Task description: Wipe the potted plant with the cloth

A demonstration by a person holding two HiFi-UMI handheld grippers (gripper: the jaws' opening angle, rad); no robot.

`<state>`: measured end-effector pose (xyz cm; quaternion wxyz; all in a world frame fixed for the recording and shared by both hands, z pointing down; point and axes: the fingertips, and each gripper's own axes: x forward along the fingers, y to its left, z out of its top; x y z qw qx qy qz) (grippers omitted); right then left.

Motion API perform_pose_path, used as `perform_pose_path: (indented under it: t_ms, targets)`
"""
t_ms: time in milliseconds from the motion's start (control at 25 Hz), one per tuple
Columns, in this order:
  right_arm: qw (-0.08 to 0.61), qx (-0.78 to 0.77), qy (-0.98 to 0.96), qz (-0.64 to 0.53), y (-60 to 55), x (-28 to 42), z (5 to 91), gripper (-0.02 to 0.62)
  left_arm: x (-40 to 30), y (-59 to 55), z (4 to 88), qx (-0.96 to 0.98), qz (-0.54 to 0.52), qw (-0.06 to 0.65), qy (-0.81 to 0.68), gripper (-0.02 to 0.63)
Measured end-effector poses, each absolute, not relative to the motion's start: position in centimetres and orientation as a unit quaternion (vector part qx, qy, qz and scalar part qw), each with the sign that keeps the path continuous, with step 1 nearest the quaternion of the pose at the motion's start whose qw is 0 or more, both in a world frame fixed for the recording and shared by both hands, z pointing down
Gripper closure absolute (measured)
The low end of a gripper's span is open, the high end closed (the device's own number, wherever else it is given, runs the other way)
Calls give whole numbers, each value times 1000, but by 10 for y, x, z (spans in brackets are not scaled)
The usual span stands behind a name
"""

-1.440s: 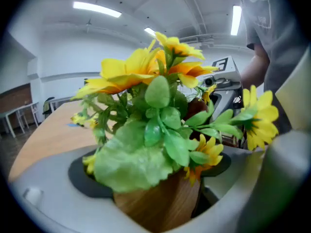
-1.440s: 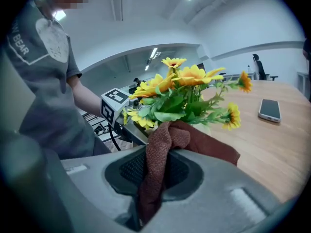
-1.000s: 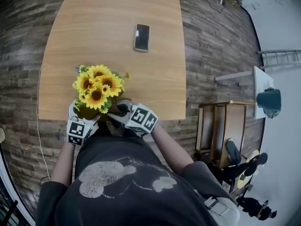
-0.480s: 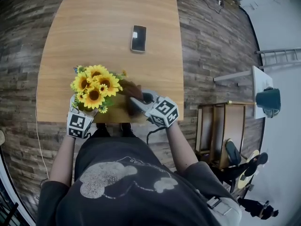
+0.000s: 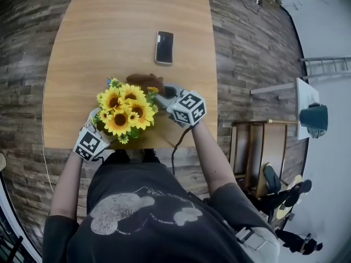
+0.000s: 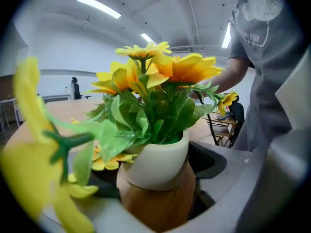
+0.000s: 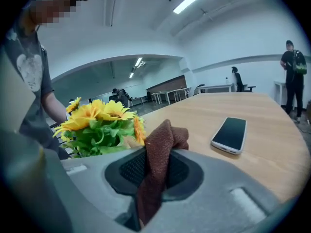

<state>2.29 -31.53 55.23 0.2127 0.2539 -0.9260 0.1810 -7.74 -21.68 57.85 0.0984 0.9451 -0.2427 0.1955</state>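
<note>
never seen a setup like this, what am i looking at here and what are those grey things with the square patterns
There is no robot here. A person holds a grasping tool in each hand, and the patterned cubes are part of those tools. The overhead picture comes from a camera on the person's head, looking down. The other two come from cameras riding on each tool, looking along its jaws. A phone lies on the wooden table. The left tool has the potted plant with yellow flowers between its jaws, which have just closed in on the pot. The right tool pinches a brown cloth, close beside the flowers.
</note>
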Motion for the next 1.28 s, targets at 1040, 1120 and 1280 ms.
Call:
perform_pose_path:
  t_ms: [1040,1120,1280]
  targets:
    - [239,162,-922,259,-251,8,581,540,-102,-249,588,930,205,119,-279,95]
    - [234,163,-922,263,-241,7,581,540,-108,-251,587,925,207,119,-297,104]
    - [222,165,-922,271,-224,3,579,540,-112,-251,585,916,201,126,-325,150]
